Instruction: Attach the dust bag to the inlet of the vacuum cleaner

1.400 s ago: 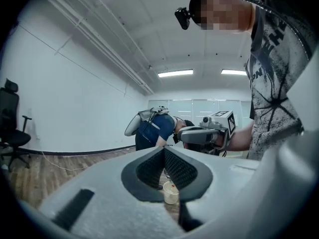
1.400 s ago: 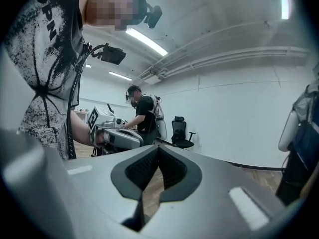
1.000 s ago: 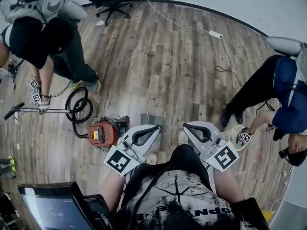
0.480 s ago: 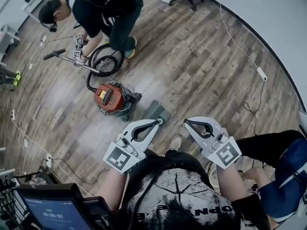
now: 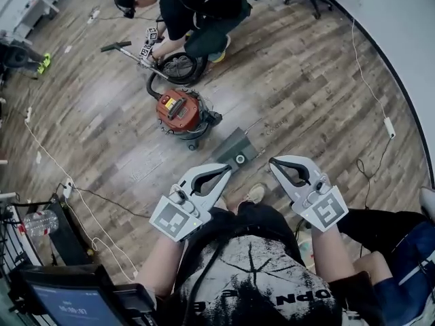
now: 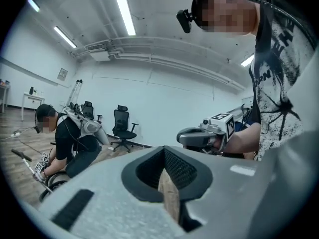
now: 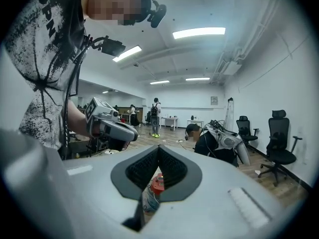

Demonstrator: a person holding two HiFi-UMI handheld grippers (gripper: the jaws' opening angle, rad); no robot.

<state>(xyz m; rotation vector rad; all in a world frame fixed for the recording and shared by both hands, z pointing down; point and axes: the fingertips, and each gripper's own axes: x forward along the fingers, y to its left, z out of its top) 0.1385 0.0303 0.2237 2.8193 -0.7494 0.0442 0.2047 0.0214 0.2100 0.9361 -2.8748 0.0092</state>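
Claws: left claw [image 5: 226,170], right claw [image 5: 273,161] both closed, empty
Risk: closed tips could shove flat grey dust bag [image 5: 234,148], twelve o'clock, instead of gripping; red canister vacuum [image 5: 178,112] sits eleven o'clock

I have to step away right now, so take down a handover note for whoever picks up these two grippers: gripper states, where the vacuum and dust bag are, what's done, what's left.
Left gripper: shut, holding nothing.
Right gripper: shut, holding nothing.
The red vacuum cleaner stands on the wood floor ahead. Another person crouches beyond it at its hose.
A grey flat piece with a round hole, likely the dust bag, lies on the floor beside the vacuum, on your side of it.
Done: nothing visible; the bag is not picked up.
Left: grasp the bag, bring it to the inlet, attach it. I cannot make out the inlet from here.
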